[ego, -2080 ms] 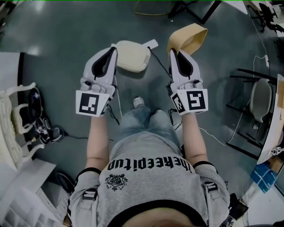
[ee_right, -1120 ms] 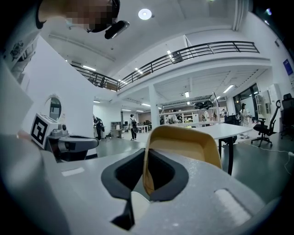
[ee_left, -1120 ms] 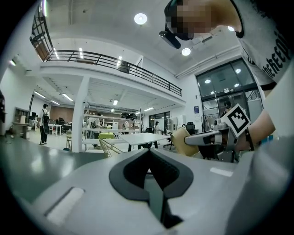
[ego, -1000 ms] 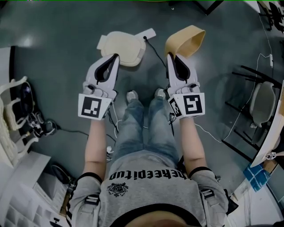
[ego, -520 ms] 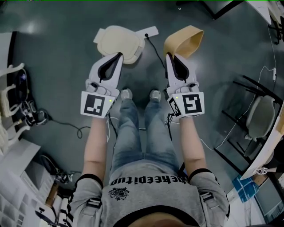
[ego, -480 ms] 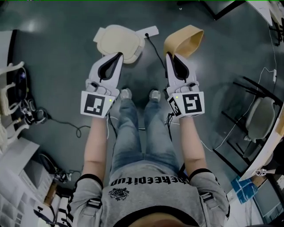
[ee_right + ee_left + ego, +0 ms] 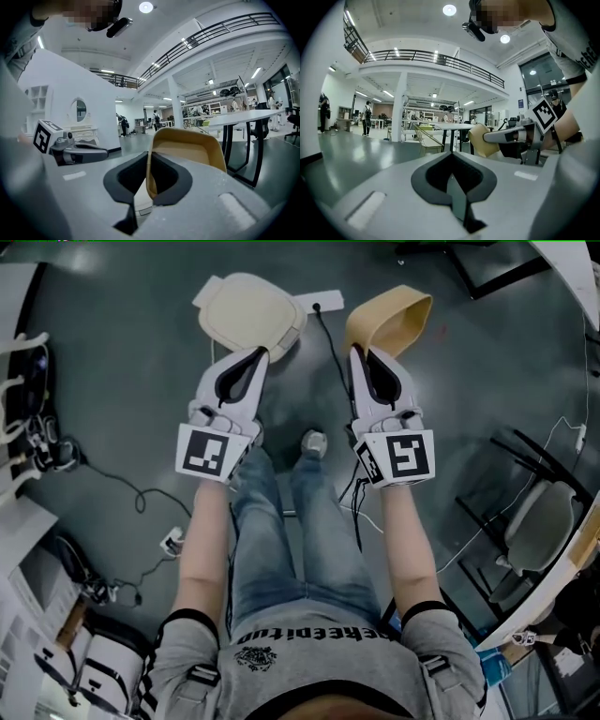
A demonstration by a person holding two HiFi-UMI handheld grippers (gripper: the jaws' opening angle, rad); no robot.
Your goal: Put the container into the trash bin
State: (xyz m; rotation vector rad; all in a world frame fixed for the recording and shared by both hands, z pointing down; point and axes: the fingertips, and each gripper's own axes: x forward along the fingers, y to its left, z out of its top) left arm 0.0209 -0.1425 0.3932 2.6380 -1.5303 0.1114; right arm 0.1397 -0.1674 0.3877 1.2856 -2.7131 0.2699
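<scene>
A tan, shallow container (image 7: 389, 320) hangs over the grey floor, its rim pinched in my right gripper (image 7: 362, 352), which is shut on it. In the right gripper view the container (image 7: 187, 150) stands on edge between the jaws of that gripper (image 7: 149, 187). A cream, round-lidded trash bin (image 7: 248, 313) stands on the floor with its lid down, just ahead of my left gripper (image 7: 258, 353). That left gripper (image 7: 452, 180) is shut with nothing in it. The left gripper view also shows the container (image 7: 480, 140) off to the right.
A black cable (image 7: 330, 343) runs across the floor between the bin and the container. More cables (image 7: 141, 498) and white shelving (image 7: 28, 615) lie at the left. A chair (image 7: 539, 521) stands at the right. The person's shoe (image 7: 314, 443) shows below the grippers.
The person has stepped forward. The bin and both grippers have drawn closer together, with the left gripper's tip now at the bin's near edge. The container stays held in the right gripper.
</scene>
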